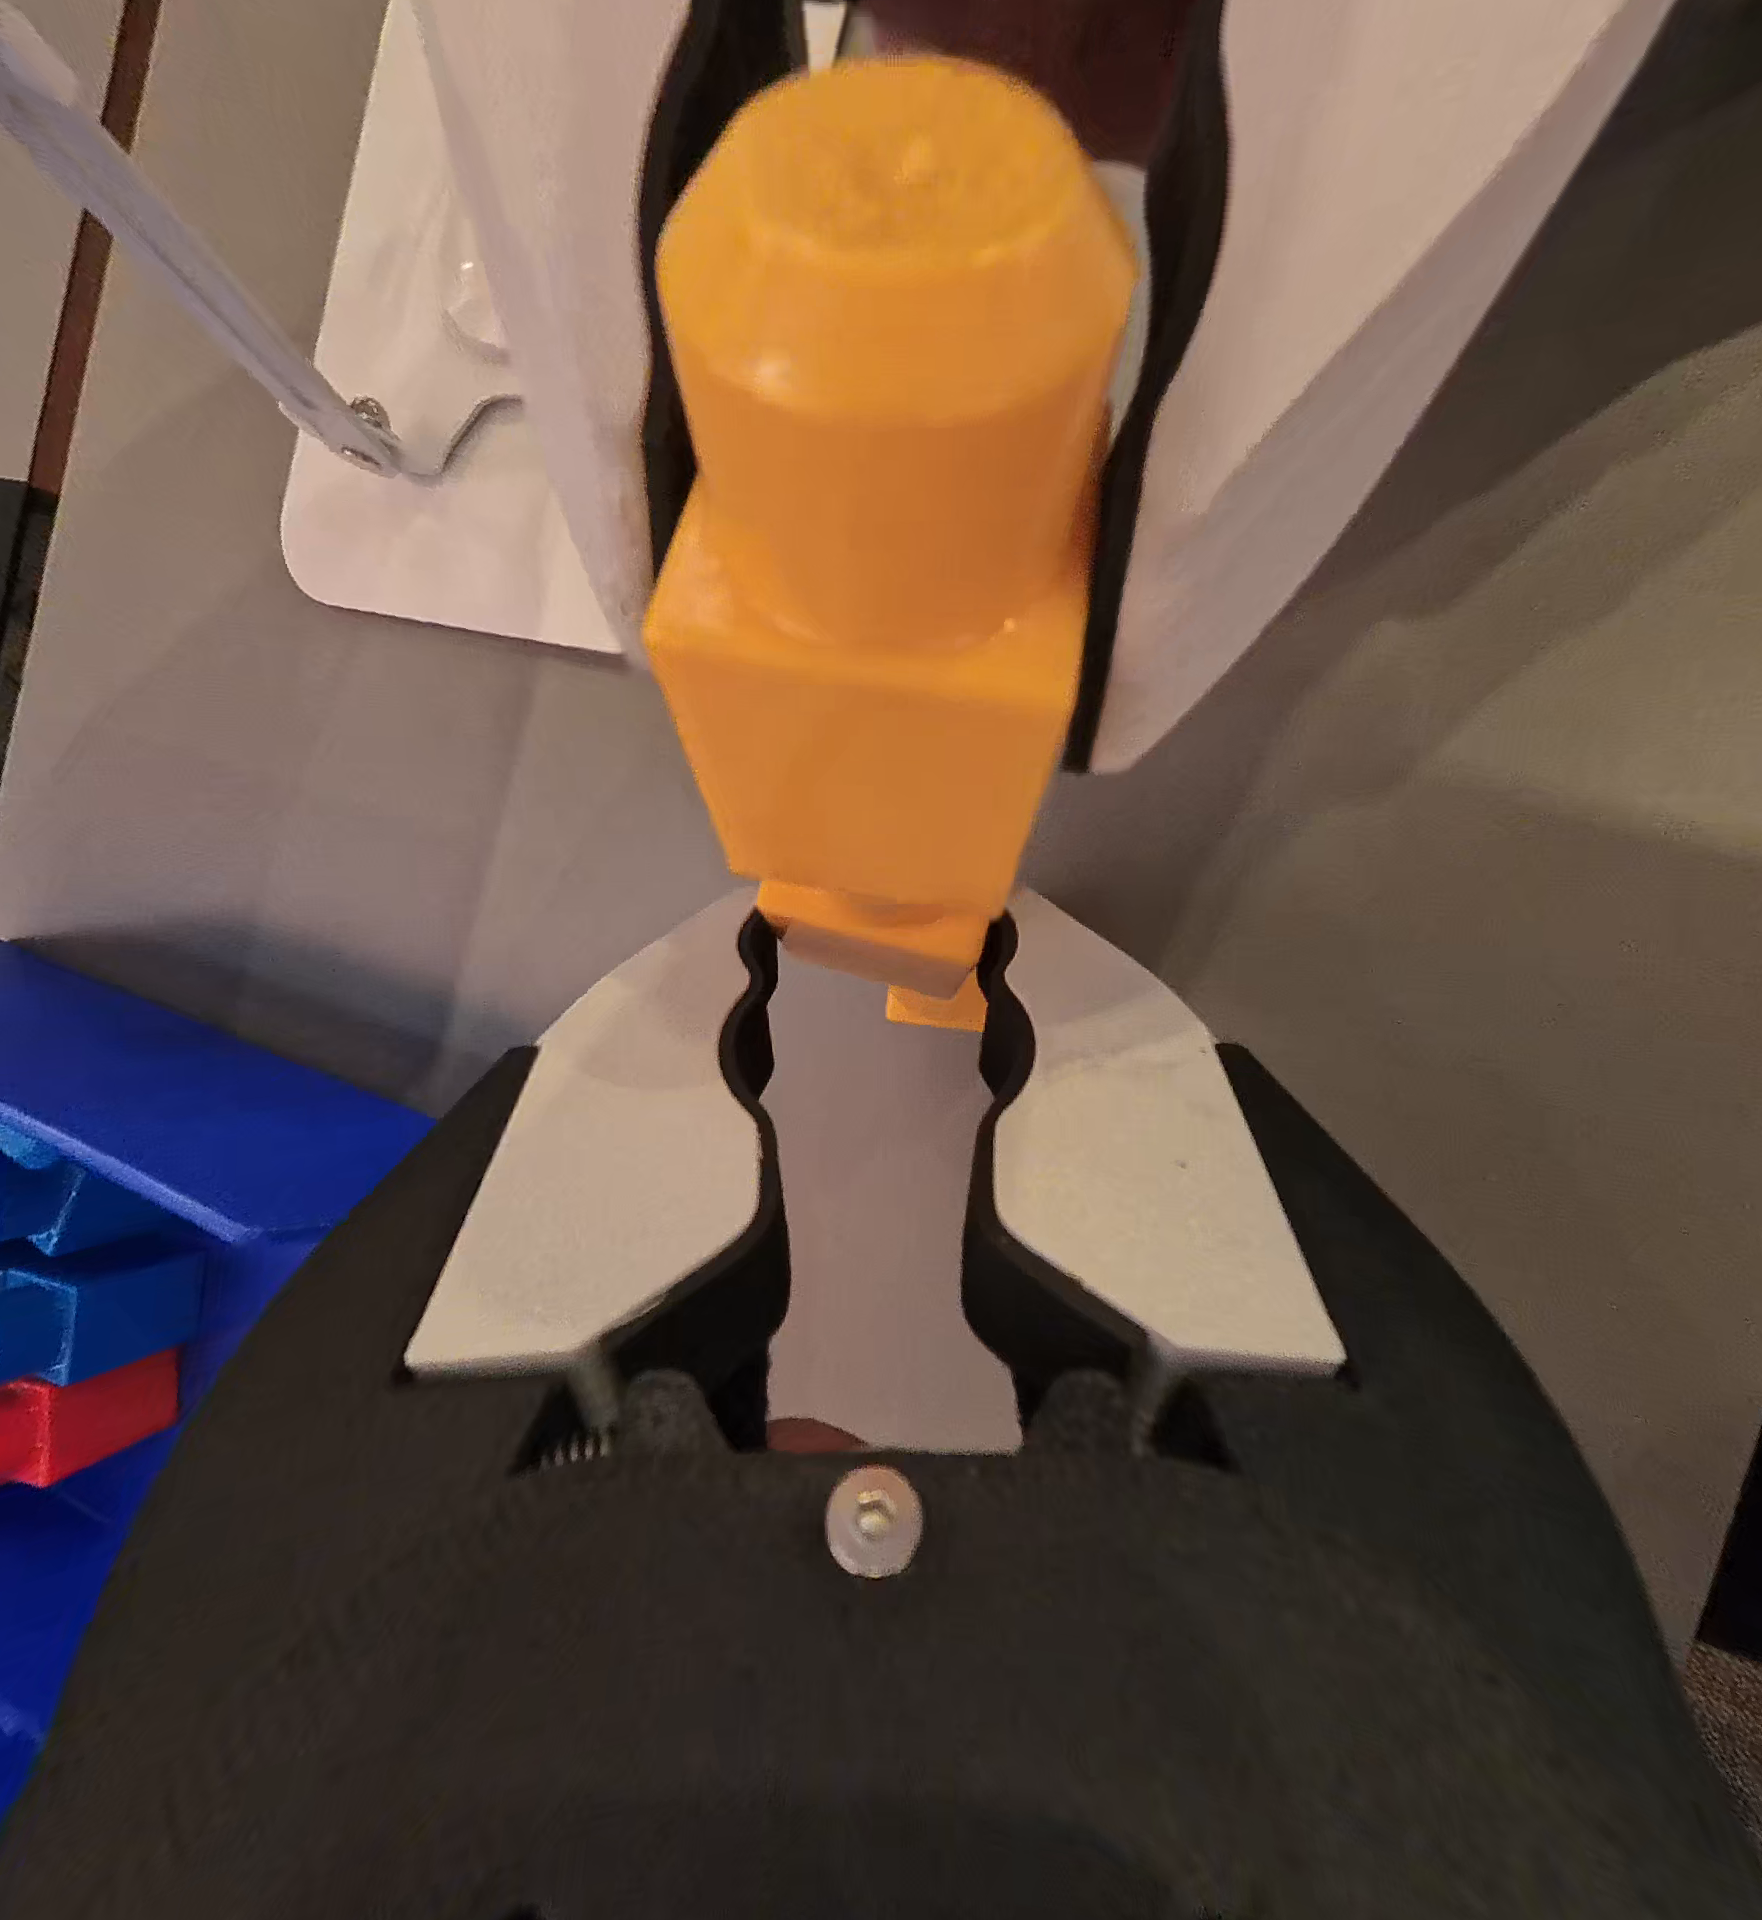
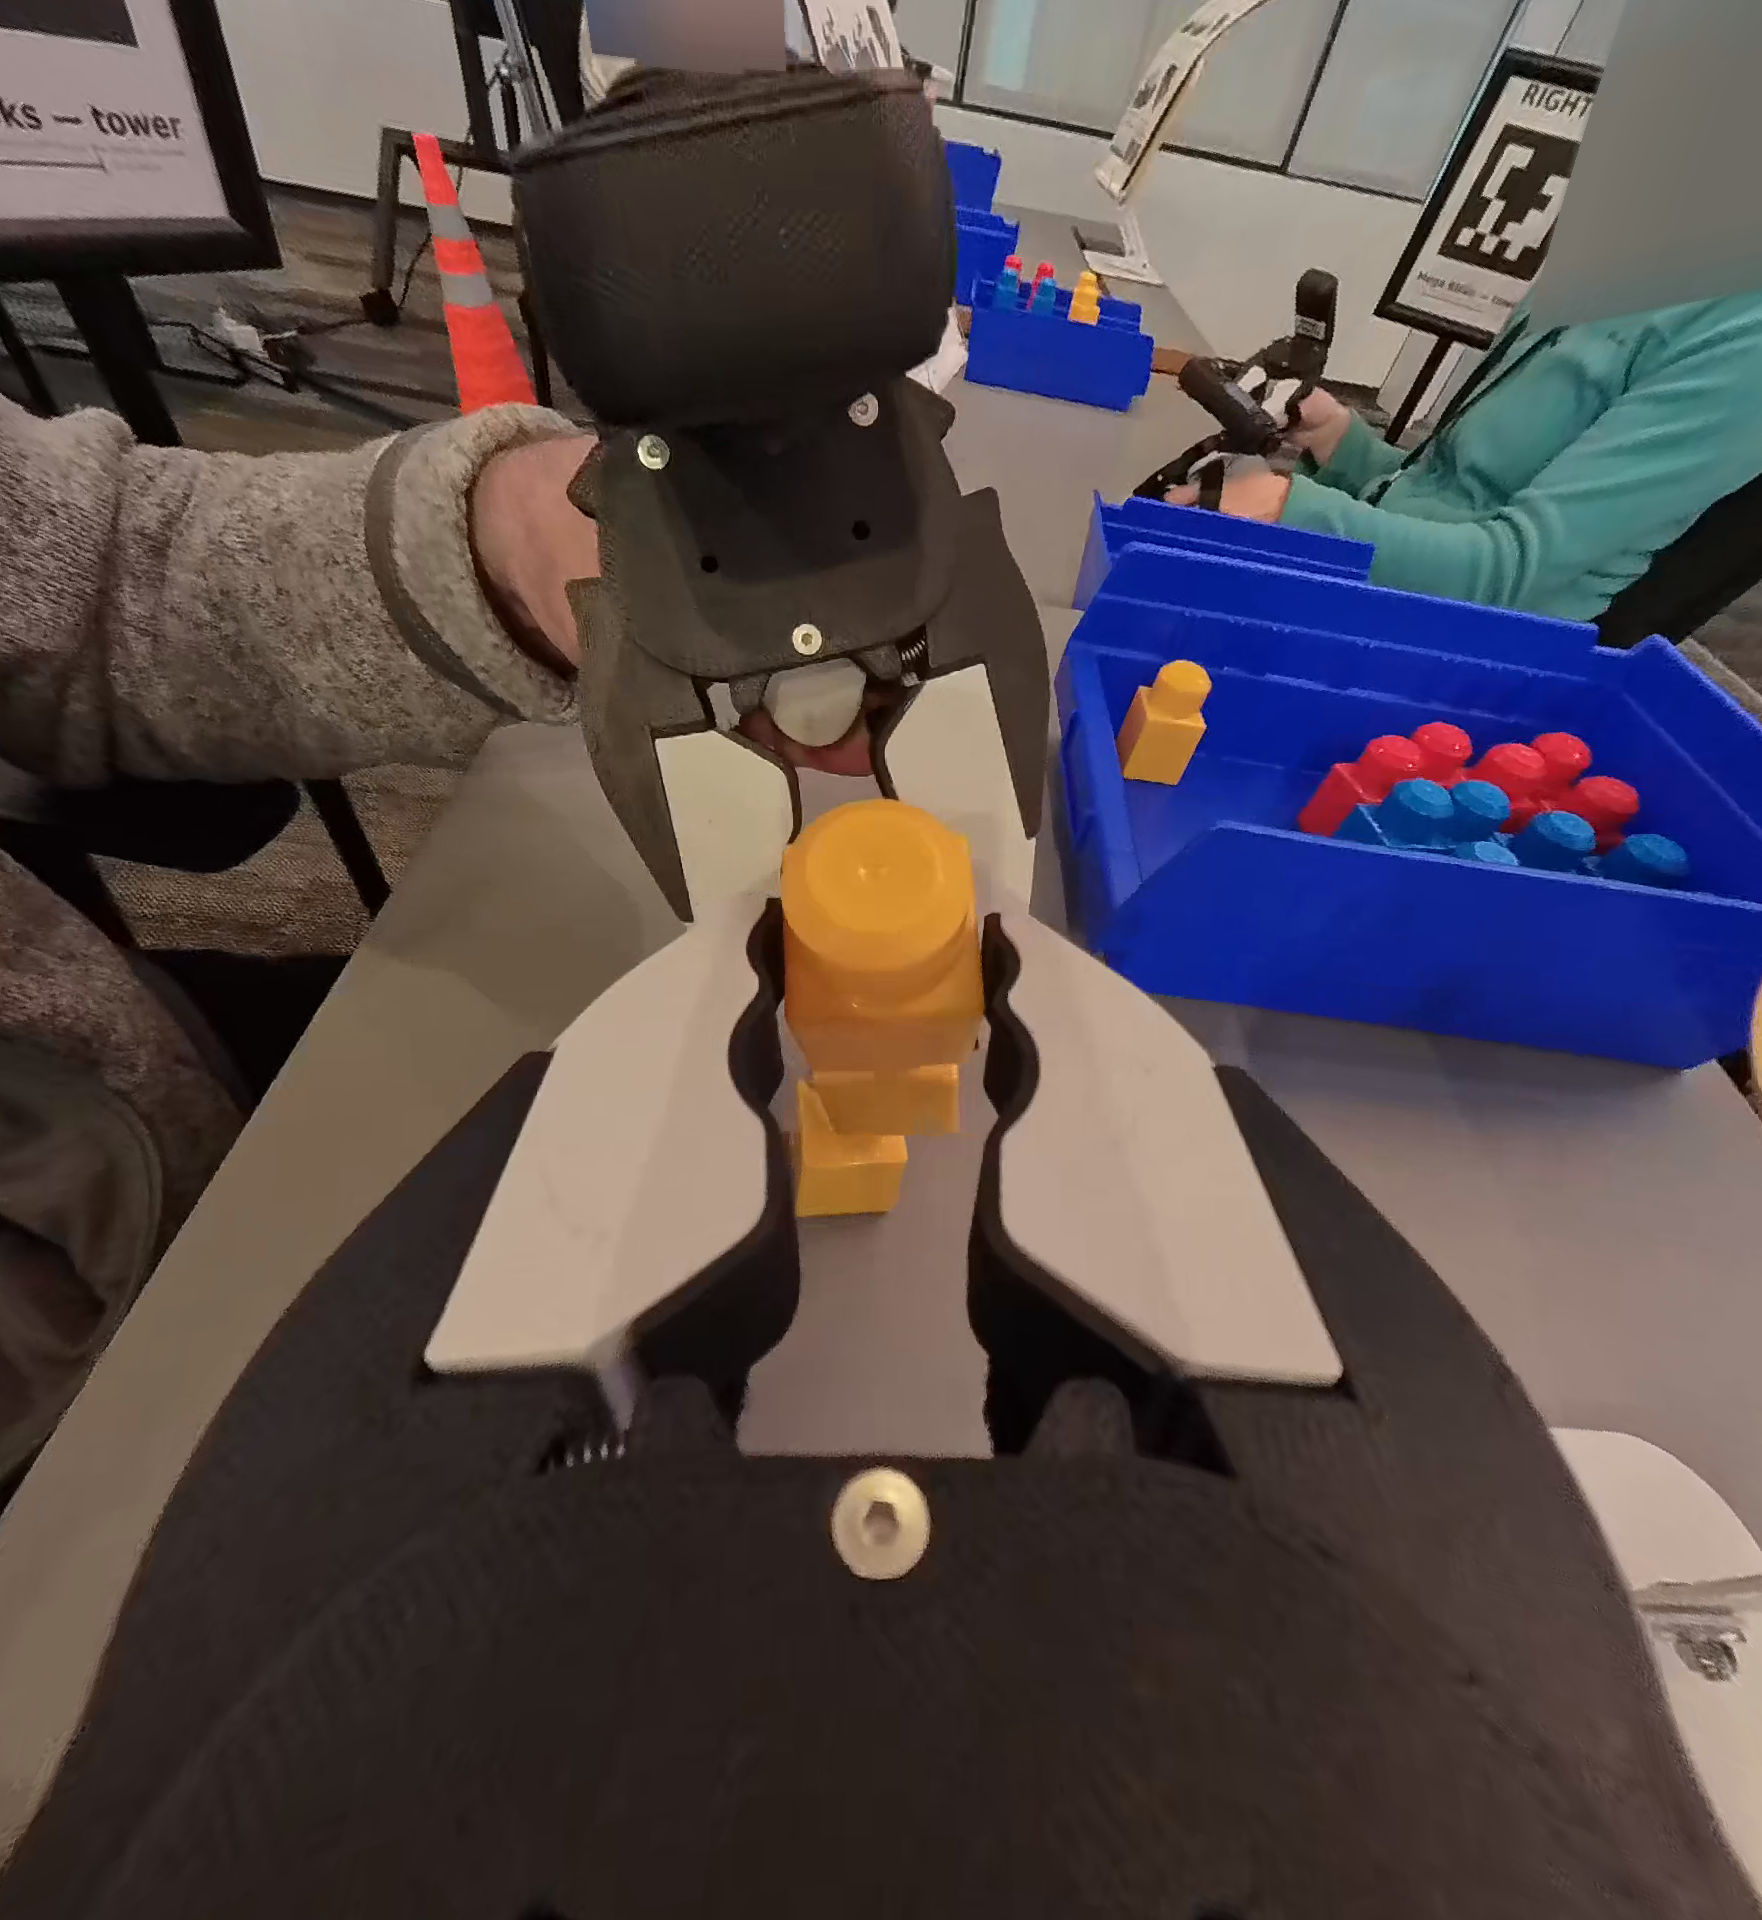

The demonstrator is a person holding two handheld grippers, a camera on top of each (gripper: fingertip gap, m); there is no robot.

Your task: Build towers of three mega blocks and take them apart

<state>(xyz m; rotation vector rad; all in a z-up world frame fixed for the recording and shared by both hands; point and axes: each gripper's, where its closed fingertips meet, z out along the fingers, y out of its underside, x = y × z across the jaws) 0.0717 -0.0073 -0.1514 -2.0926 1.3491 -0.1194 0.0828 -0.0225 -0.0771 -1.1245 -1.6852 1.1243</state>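
Observation:
A tower of three orange mega blocks [image 2: 882, 1023] stands between my two grippers over the grey table [image 2: 461, 935]. My right gripper [image 2: 882, 987] is shut on the top block's body, with both black pads against its sides. My left gripper [image 1: 877, 956] is shut on the middle orange block [image 1: 877, 935]. The lowest block [image 1: 934, 1006] is turned askew under it, as the right wrist view [image 2: 846, 1174] also shows. The top block [image 1: 882, 499] fills the left wrist view, flanked by the right gripper's fingers [image 1: 1324, 312]. The left gripper's body [image 2: 752, 582] faces me, its fingertips hidden behind the tower.
A blue bin [image 2: 1376, 935] to the right holds one orange block [image 2: 1163, 722] and several red and blue blocks. The same bin shows in the left wrist view [image 1: 129, 1091]. A seated person in teal [image 2: 1583, 468] and an orange cone [image 2: 472, 301] are behind. The grippers' ends are close to 7 cm from one another.

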